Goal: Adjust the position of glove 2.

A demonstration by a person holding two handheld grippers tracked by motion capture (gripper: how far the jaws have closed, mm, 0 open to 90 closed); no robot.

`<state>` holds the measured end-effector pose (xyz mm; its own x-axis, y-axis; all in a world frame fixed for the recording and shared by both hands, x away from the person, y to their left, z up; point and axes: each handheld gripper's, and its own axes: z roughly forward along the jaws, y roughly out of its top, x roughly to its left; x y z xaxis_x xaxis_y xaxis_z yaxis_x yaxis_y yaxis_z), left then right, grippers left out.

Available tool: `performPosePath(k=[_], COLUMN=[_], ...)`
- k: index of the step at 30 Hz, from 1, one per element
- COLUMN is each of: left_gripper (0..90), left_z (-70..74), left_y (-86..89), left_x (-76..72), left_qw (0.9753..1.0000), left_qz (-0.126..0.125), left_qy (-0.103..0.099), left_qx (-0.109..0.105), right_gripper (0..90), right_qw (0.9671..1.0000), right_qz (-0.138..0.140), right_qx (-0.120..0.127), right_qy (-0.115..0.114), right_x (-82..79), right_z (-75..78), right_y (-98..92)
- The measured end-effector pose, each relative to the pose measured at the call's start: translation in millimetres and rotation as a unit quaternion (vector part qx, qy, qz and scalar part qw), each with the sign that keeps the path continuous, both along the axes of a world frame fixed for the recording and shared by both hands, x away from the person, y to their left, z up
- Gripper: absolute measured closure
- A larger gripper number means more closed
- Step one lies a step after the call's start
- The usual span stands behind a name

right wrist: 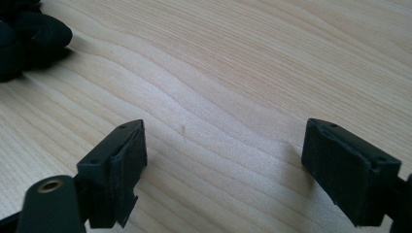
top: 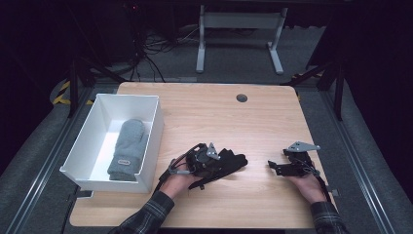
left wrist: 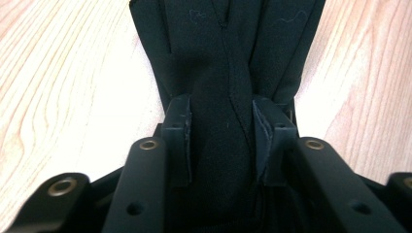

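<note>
Black glove (top: 233, 162): lies on the bench (top: 253, 117), right of the white bin (top: 152, 141); likely bound there beside the grey mitten (top: 127, 148).
Left hand-held gripper (left wrist: 221, 121): jaws pinched onto the glove's cuff fabric, gripping it for lifting.
Right hand-held gripper (right wrist: 223, 160): jaws spread wide, holding nothing, resting low over bare wood, apart from the glove.

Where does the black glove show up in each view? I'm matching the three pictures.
High view: the black glove lies just below the table's centre, under the left tool.
Left gripper view: the glove runs up the middle, between the jaws.
Right gripper view: its edge sits top left.
Shared landmark: the light wooden tabletop.
</note>
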<state>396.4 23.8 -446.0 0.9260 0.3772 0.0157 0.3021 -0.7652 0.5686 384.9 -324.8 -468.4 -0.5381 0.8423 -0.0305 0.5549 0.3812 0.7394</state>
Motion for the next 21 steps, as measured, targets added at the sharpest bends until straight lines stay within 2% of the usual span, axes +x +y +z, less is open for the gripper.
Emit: performPosePath(k=[4, 6, 9, 17, 21], left_gripper=[66.4, 66.5, 66.4, 66.3, 66.2], left_z=[4.2, 9.6, 20.1, 45.6, 64.3], left_y=[2.7, 4.9, 7.5, 12.1, 14.1], left_x=[3.2, 3.1, 1.2, -1.0, -1.2], left_qw=[0.999, 0.9978, 0.9958, 0.9936, 0.9927], left_qz=[0.019, 0.026, 0.036, 0.054, 0.066], left_qy=[0.03, 0.045, 0.054, 0.055, 0.05], left_qx=[-0.026, -0.042, -0.064, -0.083, -0.088], right_gripper=[17.1, 17.1, 17.1, 16.9, 16.8], right_qw=[1.0, 1.0, 1.0, 1.0, 1.0], right_qz=[-0.001, -0.001, 0.0, 0.001, 0.002], right_qx=[0.001, 0.0, 0.001, -0.001, -0.001], right_qy=[0.0, 0.0, 0.0, 0.0, 0.0], right_x=[0.0, 0.0, 0.1, 0.1, 0.1], right_z=[0.0, 0.1, 0.0, 0.0, 0.0], right_y=[0.1, 0.1, 0.1, -0.1, 0.0])
